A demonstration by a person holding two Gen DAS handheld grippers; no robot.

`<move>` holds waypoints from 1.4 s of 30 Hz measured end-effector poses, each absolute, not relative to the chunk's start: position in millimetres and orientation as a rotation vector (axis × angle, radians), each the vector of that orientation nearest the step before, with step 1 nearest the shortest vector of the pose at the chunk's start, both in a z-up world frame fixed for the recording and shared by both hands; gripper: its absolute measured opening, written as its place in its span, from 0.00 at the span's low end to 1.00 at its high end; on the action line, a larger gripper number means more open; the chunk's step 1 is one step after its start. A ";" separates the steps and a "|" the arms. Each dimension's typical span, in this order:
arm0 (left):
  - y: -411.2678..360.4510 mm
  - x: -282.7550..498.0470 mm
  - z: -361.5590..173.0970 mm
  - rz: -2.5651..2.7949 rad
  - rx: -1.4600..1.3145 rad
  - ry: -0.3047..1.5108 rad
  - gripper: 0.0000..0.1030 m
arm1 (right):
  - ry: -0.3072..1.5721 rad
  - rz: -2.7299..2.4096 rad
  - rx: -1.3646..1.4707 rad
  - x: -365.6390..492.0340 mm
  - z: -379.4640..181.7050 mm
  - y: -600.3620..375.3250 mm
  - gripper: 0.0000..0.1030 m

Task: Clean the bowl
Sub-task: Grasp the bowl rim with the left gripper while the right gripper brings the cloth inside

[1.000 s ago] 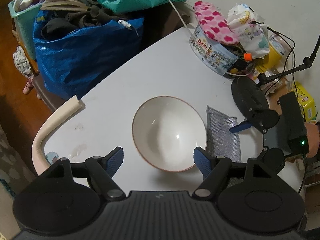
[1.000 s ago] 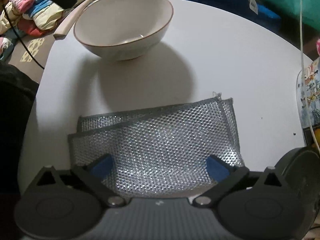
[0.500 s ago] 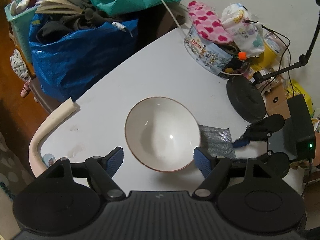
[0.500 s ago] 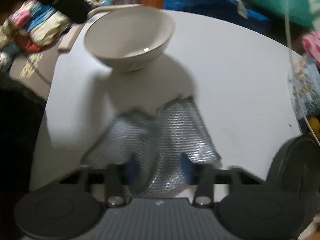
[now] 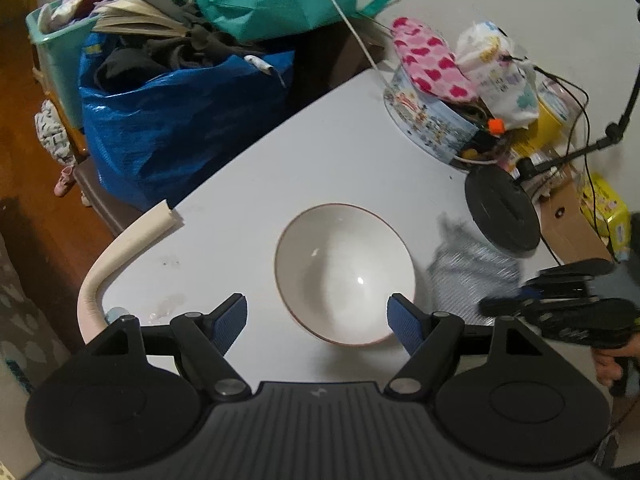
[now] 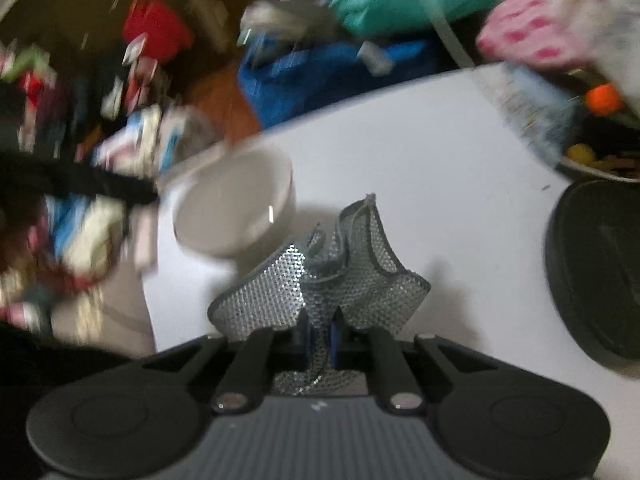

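The left gripper (image 5: 316, 318) hangs wide open over the white table (image 5: 320, 152), its blue pads flanking the near side of the bowl (image 5: 344, 274). The right gripper (image 5: 520, 300) pinches a blurred silver mesh cloth (image 5: 472, 270) just beside the bowl.

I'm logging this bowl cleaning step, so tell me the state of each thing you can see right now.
bowl: upright on the table, empty, not gripped.
mesh scrubbing cloth: bunched, lifted, pinched.
right hand-held gripper: shut on the cloth.
left hand-held gripper: open, holding nothing.
blue bag: open, stuffed full.
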State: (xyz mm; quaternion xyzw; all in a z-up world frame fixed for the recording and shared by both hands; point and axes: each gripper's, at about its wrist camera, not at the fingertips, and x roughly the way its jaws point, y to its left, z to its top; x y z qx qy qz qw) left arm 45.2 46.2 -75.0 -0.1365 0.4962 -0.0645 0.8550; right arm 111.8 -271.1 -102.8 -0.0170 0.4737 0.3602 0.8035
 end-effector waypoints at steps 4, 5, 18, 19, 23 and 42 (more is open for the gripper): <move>53.3 49.8 -85.6 -0.129 -0.317 1.045 0.75 | 0.898 0.723 0.031 102.2 -74.6 -272.0 0.08; 54.9 51.9 -89.5 -0.125 -0.322 1.047 0.75 | 0.866 0.719 0.032 99.3 -66.9 -269.3 0.08; 66.8 77.5 -126.2 -0.152 -0.364 1.098 0.16 | 0.798 0.768 -0.113 100.8 -64.2 -203.9 0.08; 66.5 77.5 -124.8 -0.167 -0.357 1.097 0.15 | 0.798 0.782 -0.145 102.6 -66.9 -195.7 0.08; 67.8 78.4 -123.8 -0.195 -0.337 1.102 0.11 | 0.810 0.851 -0.247 103.5 -76.0 -156.9 0.08; 69.2 83.6 -127.5 -0.213 -0.387 1.121 0.11 | 1.015 0.939 -0.726 128.2 -157.4 -57.1 0.08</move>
